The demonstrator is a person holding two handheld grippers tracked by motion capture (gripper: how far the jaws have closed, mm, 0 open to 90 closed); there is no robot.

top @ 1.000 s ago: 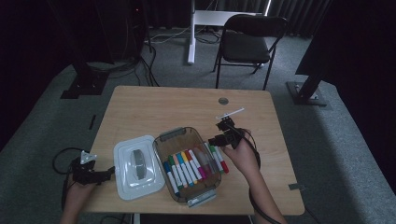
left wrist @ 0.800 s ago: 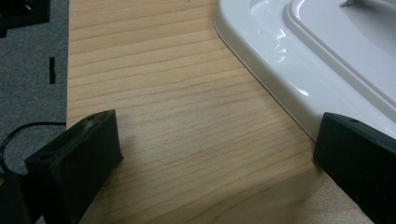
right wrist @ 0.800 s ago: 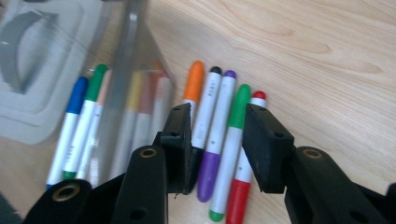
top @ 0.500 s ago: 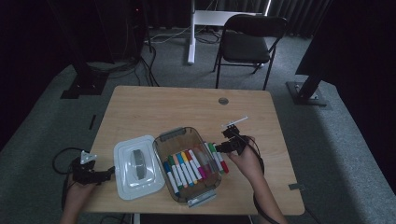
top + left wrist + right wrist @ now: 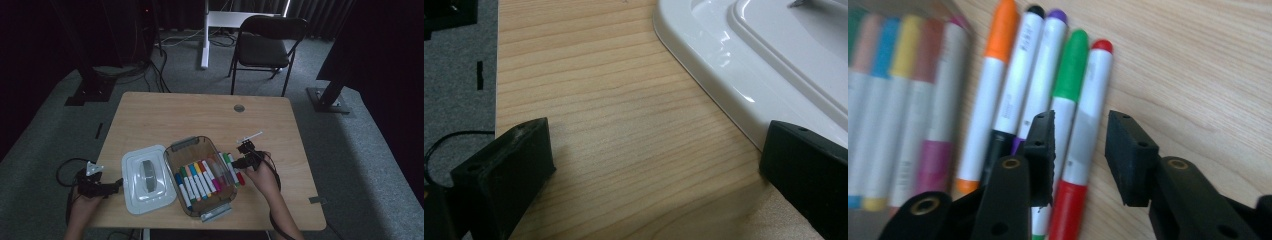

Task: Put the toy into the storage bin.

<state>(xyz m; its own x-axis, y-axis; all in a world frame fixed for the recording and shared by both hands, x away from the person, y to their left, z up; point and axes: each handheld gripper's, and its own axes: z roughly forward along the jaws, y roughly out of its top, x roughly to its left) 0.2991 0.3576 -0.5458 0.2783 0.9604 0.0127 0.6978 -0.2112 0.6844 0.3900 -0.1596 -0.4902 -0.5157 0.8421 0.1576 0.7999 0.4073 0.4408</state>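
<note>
Holding a row of markers [image 5: 200, 181] side by side, caps in blue, green, yellow, orange, red and pink: clear plastic box [image 5: 186, 146] near the middle of the table [image 5: 165, 112], its white lid [image 5: 142, 200] lying flat just to its left. Outside the box, hard against its right wall, five more markers on the bare wood: orange, black, purple, green and red. Red marker [image 5: 1087, 127] outermost, white barrel with a red cap and red end, touching the green marker [image 5: 1068, 80]. Right gripper [image 5: 1079, 150] low over it, jaws partly apart and just been closing, straddling the barrel; seemingly not yet pinching, though blur makes contact hard to judge. Left gripper [image 5: 649, 165] wide apart, holding nothing, resting at the lid's edge.
</note>
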